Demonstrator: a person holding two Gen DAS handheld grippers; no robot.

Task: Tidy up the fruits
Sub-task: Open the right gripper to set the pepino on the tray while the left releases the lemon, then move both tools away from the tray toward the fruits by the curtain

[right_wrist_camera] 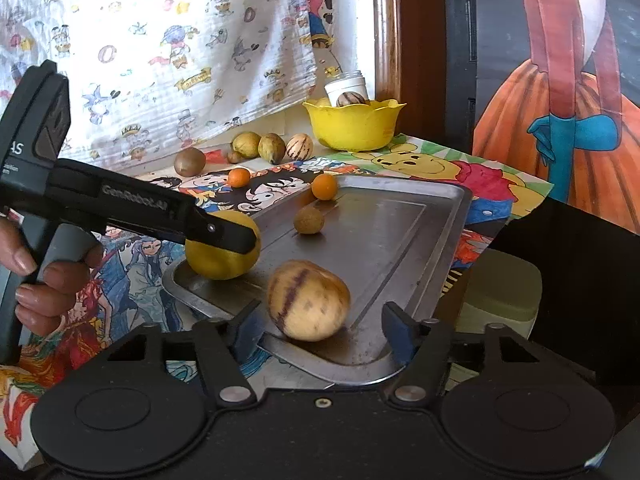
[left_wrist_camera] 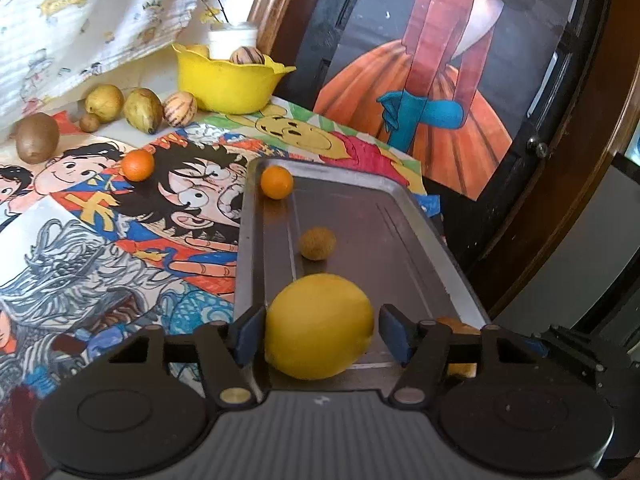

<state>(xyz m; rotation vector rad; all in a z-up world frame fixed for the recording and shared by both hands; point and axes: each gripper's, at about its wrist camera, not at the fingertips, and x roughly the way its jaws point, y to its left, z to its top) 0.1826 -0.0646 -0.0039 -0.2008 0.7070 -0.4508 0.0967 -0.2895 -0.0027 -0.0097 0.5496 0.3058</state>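
A round, smooth yellow fruit (left_wrist_camera: 319, 326) lies at the near end of a metal tray (left_wrist_camera: 372, 216), between the blue pads of the left gripper (left_wrist_camera: 320, 334); the jaws stand released, the right pad clearly off the skin, the left pad just beside it. In the right wrist view a pale, oval melon-like fruit with purple stripes (right_wrist_camera: 308, 300) lies at the tray's near edge between the parted jaws of the right gripper (right_wrist_camera: 320, 328), neither pad touching it. The arm of the left gripper reads "GenRobot.AI" in that view, and a hand (right_wrist_camera: 44, 284) grips its handle. Farther along the tray sit a small brown fruit (left_wrist_camera: 317, 243) and, at the far left corner, a small orange fruit (left_wrist_camera: 276, 182). A second orange one (left_wrist_camera: 137, 165) rests on the cartoon-printed tablecloth (left_wrist_camera: 120, 240) just off the tray. Along the table's far edge stand a kiwi (left_wrist_camera: 37, 138), two greenish-yellow fruits (left_wrist_camera: 105, 103), a tiny brown one and a striped one (left_wrist_camera: 179, 109). A yellow scalloped bowl (left_wrist_camera: 228, 86) holds a striped fruit and a white jar (left_wrist_camera: 233, 41)
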